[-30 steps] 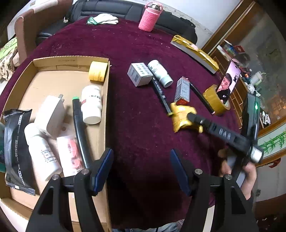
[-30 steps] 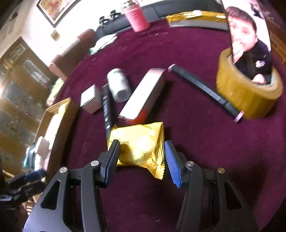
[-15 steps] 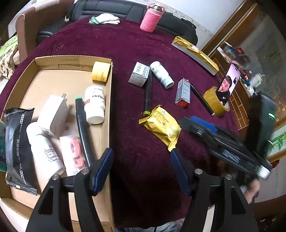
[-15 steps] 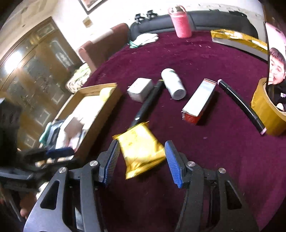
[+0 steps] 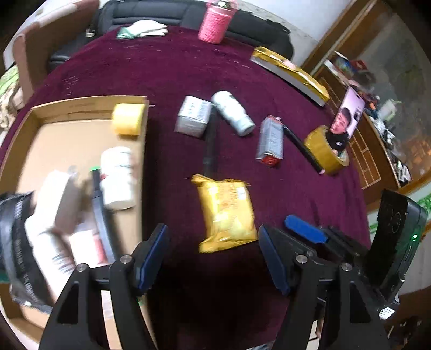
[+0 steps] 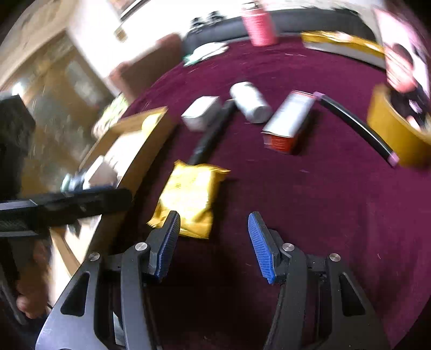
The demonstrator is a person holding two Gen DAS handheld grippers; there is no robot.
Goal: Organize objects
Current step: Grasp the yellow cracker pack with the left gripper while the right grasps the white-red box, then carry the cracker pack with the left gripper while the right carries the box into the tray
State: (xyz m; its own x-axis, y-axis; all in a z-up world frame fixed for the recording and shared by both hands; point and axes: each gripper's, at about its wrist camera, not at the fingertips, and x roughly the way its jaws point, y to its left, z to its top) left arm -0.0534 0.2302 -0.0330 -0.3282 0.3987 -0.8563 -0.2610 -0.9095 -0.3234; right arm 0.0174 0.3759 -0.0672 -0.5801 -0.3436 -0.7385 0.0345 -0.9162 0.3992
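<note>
A yellow snack packet [image 5: 225,212] lies flat on the maroon tablecloth [image 5: 175,72], just right of the cardboard box [image 5: 80,107]. It also shows in the right wrist view [image 6: 190,195]. My left gripper [image 5: 212,255] is open and empty, just short of the packet's near end. My right gripper [image 6: 212,242] is open and empty; the packet lies ahead of its left finger, apart from it. The right gripper also shows in the left wrist view [image 5: 307,231] at the right. The box holds a white bottle [image 5: 117,177], a yellow tape roll [image 5: 126,119], a black pen and other items.
Further back on the cloth lie a grey box [image 5: 192,119], a white bottle [image 5: 233,113], a black pen [image 5: 210,145], a silver-and-red carton [image 5: 270,142], a black stick [image 5: 301,148] and a brown tape roll [image 5: 326,150] propping a phone. A pink bottle [image 5: 215,21] stands at the far edge.
My right gripper dragged the yellow packet left toward the box, let it go and drew back. The left gripper has moved right, so the packet now lies ahead of its fingers.
</note>
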